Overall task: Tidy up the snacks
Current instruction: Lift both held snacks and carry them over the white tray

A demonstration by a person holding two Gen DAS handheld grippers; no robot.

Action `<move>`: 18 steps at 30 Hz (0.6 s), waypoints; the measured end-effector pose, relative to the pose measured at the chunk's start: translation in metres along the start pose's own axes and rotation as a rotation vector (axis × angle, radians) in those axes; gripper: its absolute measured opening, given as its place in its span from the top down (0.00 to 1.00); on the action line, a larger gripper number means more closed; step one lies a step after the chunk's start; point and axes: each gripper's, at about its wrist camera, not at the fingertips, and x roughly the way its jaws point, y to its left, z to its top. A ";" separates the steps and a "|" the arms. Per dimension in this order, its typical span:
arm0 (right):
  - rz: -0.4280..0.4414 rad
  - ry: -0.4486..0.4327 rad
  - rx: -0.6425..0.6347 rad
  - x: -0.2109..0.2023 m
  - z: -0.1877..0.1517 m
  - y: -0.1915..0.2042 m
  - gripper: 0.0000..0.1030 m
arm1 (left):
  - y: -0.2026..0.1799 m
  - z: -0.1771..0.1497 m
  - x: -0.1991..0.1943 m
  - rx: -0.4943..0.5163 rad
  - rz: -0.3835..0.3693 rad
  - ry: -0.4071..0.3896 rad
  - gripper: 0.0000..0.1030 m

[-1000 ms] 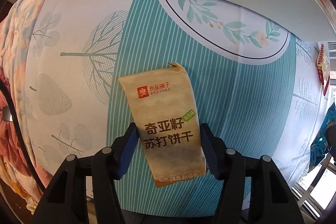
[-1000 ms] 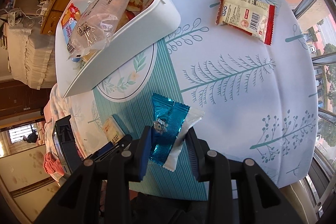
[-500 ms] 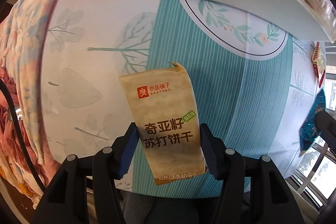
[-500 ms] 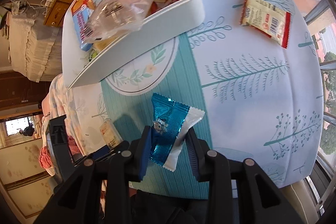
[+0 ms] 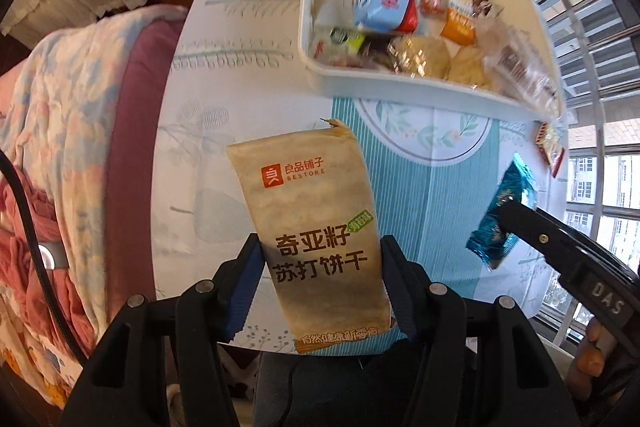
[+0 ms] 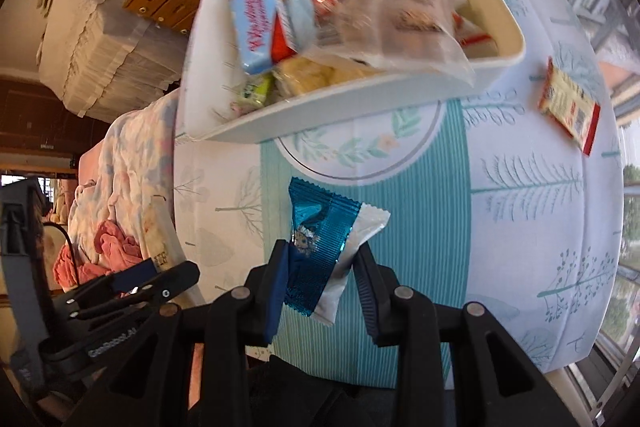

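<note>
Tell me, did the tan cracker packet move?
Yes. The tan cracker packet rose away from the tablecloth, and the white plastic bin now shows its snacks.

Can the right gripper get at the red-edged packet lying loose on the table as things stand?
Probably not yet: the right gripper is shut on a blue foil packet. The red-edged packet itself lies uncovered on the tablecloth.

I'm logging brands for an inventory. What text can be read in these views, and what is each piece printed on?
"良品铺子 BESTORE" – tan cracker packet in the left tool.
"奇亚籽 苏打饼干" – same packet, large dark print.
"DAS" – right tool's handle, left wrist view.
Unreadable: the packet's green badge and bottom line, the blue foil packet, the red-edged packet, and the snacks in the white bin.
</note>
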 end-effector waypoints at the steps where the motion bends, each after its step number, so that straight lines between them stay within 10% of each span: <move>1: -0.002 -0.012 -0.008 -0.002 0.002 0.004 0.68 | 0.006 0.001 -0.007 0.011 -0.004 -0.014 0.45; 18: -0.118 -0.412 -0.102 -0.061 0.034 0.056 0.68 | -0.002 0.062 -0.095 0.182 -0.107 -0.350 0.45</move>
